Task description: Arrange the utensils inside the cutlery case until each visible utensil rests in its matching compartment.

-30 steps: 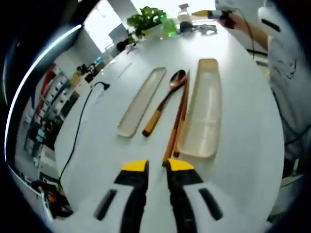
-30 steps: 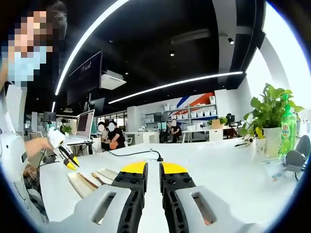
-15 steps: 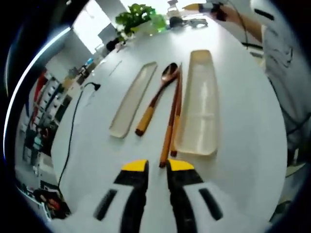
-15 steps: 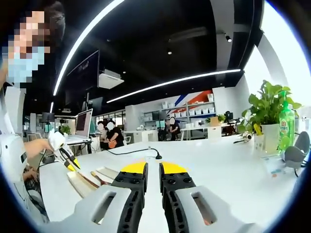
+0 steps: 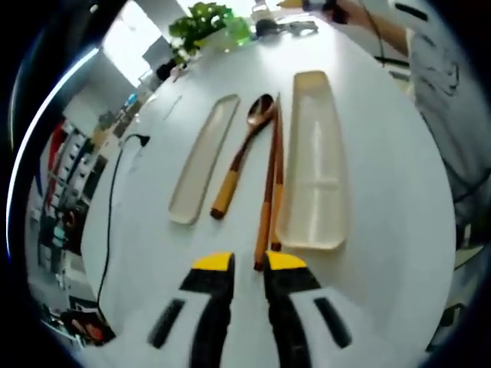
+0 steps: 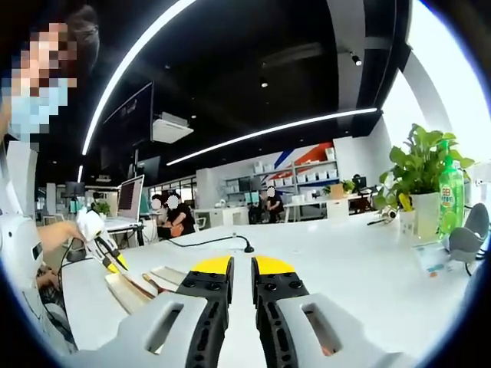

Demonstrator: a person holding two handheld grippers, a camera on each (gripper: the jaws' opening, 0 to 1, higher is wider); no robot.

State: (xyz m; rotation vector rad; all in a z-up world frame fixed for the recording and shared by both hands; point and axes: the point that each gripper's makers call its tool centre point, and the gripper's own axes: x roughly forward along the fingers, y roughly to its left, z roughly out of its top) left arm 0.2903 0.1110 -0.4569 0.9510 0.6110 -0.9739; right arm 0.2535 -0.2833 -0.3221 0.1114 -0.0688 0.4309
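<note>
On the white table (image 5: pixel 153 253) a wide beige case tray (image 5: pixel 314 161) lies to the right of a narrow beige tray (image 5: pixel 201 157). Between them rest a wooden spoon (image 5: pixel 242 153) and a pair of brown chopsticks (image 5: pixel 270 184), side by side on the tabletop. My left gripper (image 5: pixel 248 262) hovers open, with the chopsticks' near ends just at the gap between its yellow tips. My right gripper (image 6: pixel 242 266) stands open by a narrow gap, holding nothing, well away over the table. In the right gripper view the left gripper (image 6: pixel 111 259) hangs above the trays (image 6: pixel 126 290).
A potted plant (image 5: pixel 201 19) and a green bottle (image 5: pixel 236 31) stand at the table's far end. A black cable (image 5: pixel 115 199) runs along the left side. A person's sleeve (image 5: pixel 437 92) borders the right. A laptop (image 6: pixel 130 201) and seated people are behind.
The left gripper view has moved closer to the utensils; the chopsticks' near ends now reach its fingertips. The utensils and trays lie as before. The right gripper barely shifted.
</note>
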